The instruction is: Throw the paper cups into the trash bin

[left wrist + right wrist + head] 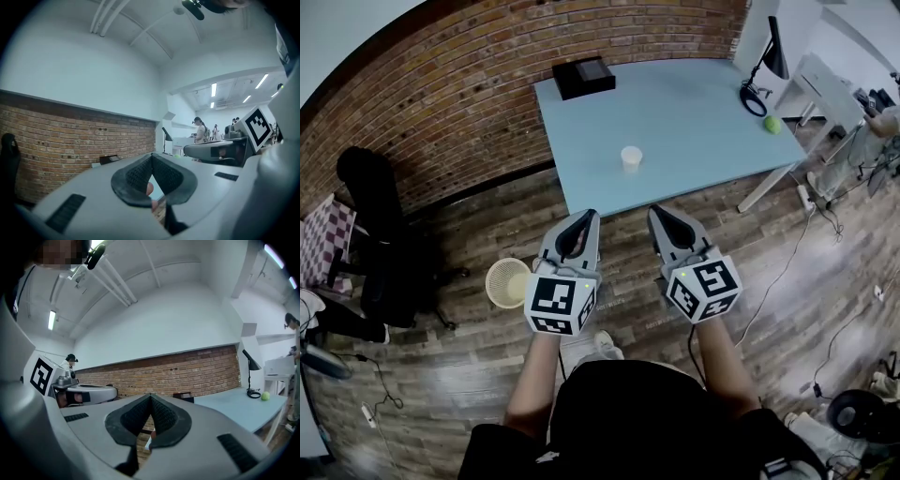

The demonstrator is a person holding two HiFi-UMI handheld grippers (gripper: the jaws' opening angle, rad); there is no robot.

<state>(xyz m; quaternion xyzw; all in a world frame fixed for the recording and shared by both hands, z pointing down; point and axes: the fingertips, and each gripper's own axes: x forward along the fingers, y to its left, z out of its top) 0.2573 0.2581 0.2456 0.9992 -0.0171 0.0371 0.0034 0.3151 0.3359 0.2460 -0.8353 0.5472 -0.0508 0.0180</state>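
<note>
A white paper cup (631, 157) stands upright near the middle of the light blue table (694, 122) in the head view. A round woven trash bin (507, 282) sits on the wooden floor, left of my left gripper. My left gripper (578, 223) and right gripper (666, 220) hover side by side over the floor, short of the table's near edge, both pointing toward it. Both are shut with nothing held; in the gripper views the left gripper (151, 161) and right gripper (150, 400) show their pads meeting at the tips.
A black box (583, 77) lies at the table's far edge by the brick wall. A black desk lamp (766, 66) and a green ball (772, 124) are at the table's right end. A black chair (380, 234) stands at left. Cables run over the floor at right.
</note>
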